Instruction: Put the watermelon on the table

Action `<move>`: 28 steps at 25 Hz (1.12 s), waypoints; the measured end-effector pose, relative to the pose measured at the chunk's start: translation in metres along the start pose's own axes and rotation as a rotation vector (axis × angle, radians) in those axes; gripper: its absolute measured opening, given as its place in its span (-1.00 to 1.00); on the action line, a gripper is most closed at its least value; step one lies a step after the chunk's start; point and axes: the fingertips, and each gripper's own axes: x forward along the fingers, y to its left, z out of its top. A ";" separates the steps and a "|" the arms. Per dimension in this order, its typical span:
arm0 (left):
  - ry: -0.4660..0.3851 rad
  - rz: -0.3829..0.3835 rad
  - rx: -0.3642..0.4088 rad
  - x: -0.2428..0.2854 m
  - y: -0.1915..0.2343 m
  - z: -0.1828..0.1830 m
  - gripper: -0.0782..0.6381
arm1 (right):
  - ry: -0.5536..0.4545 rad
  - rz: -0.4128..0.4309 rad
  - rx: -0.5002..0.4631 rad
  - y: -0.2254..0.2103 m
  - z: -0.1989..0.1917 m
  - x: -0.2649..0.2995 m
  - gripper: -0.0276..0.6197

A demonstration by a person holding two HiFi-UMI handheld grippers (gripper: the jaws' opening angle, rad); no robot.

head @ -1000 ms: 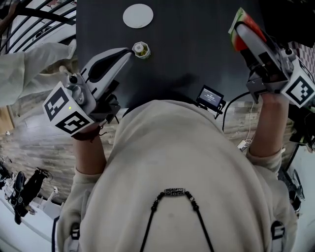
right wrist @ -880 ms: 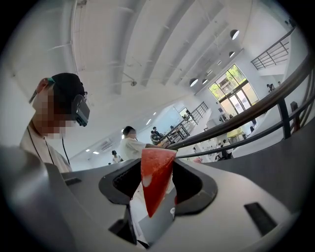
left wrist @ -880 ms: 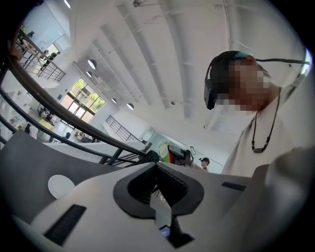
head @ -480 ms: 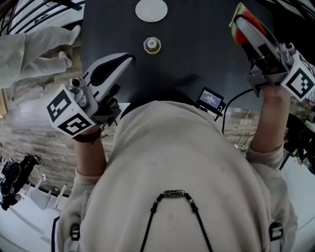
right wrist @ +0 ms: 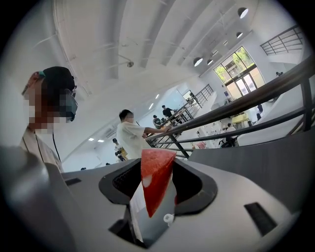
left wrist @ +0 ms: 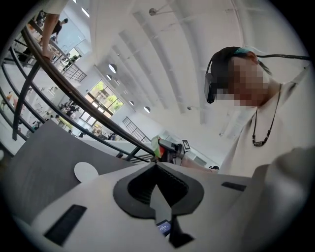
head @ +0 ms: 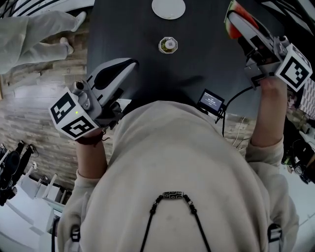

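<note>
Right claw: closed on a wedge of watermelon. The red flesh stands between the two jaws, and its point runs down into the throat. In the head view the slice shows red with a green rind edge. It is held up at the far right side of the dark counter and does not rest on it.

Left claw: jaws together at the tips, nothing between them. It is raised over the counter's near left edge.

On the counter: a white round disc at the far side and a small round lidded item just nearer, the two apart. A small screened device sits at the near edge, close to the person's pale sweater.
</note>
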 end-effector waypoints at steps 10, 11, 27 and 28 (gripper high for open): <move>0.002 0.095 0.060 -0.005 -0.045 -0.009 -0.76 | -0.005 0.102 0.001 0.008 -0.006 -0.006 -0.28; 0.004 0.099 0.062 -0.001 -0.046 -0.014 -0.76 | -0.001 0.102 0.000 0.002 -0.011 -0.009 -0.28; 0.019 0.119 -0.010 0.001 -0.014 -0.048 -0.76 | 0.088 0.016 0.094 -0.088 -0.055 0.037 -0.28; 0.019 0.120 -0.013 0.002 -0.015 -0.051 -0.76 | 0.098 0.010 0.095 -0.094 -0.058 0.041 -0.28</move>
